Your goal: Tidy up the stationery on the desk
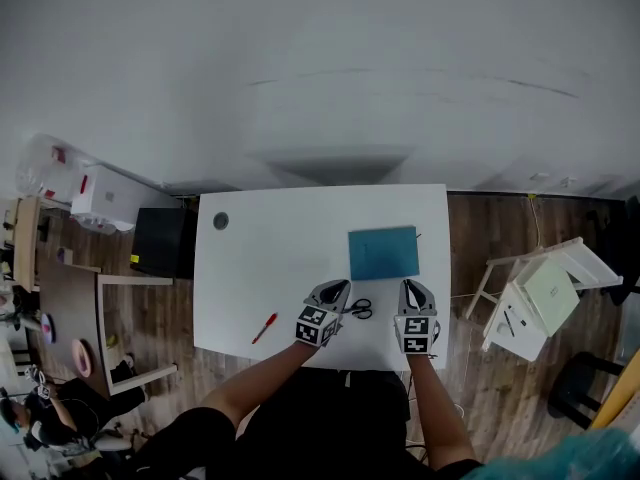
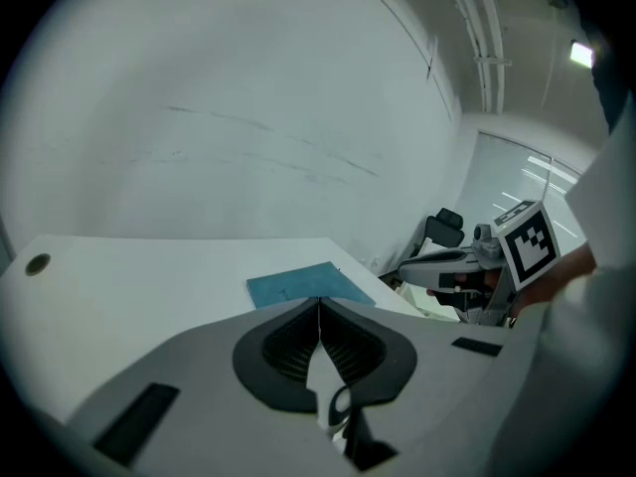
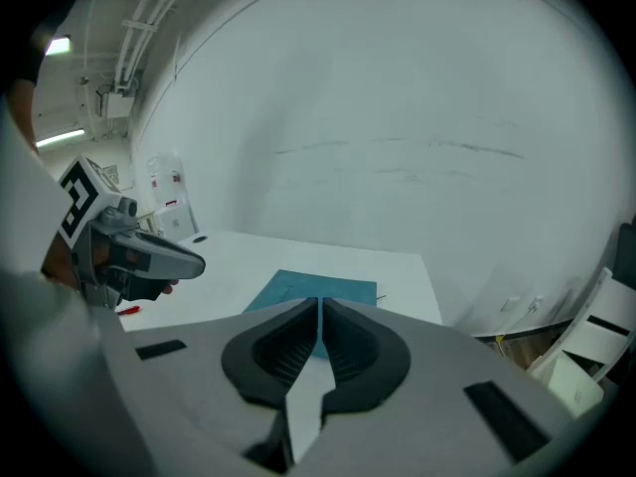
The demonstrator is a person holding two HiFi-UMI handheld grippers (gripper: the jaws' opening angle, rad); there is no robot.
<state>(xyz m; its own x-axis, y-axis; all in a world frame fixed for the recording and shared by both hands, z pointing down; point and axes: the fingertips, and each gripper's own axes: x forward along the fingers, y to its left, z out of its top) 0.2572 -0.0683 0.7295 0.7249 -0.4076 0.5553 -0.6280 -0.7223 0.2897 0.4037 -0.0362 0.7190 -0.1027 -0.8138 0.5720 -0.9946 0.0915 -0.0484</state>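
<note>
A teal notebook lies flat on the white desk, right of centre. Black-handled scissors rest near the front edge, between my two grippers. A red pen lies at the front left. My left gripper hovers just left of the scissors, jaws shut with nothing in them; a scissor handle shows below them. My right gripper hangs right of the scissors, shut and empty, pointing at the notebook. From the left gripper view the notebook lies ahead.
A dark round cable hole sits in the desk's far left corner. A black cabinet and a wooden table stand left of the desk. White folded furniture leans on the floor at the right. A wall rises behind the desk.
</note>
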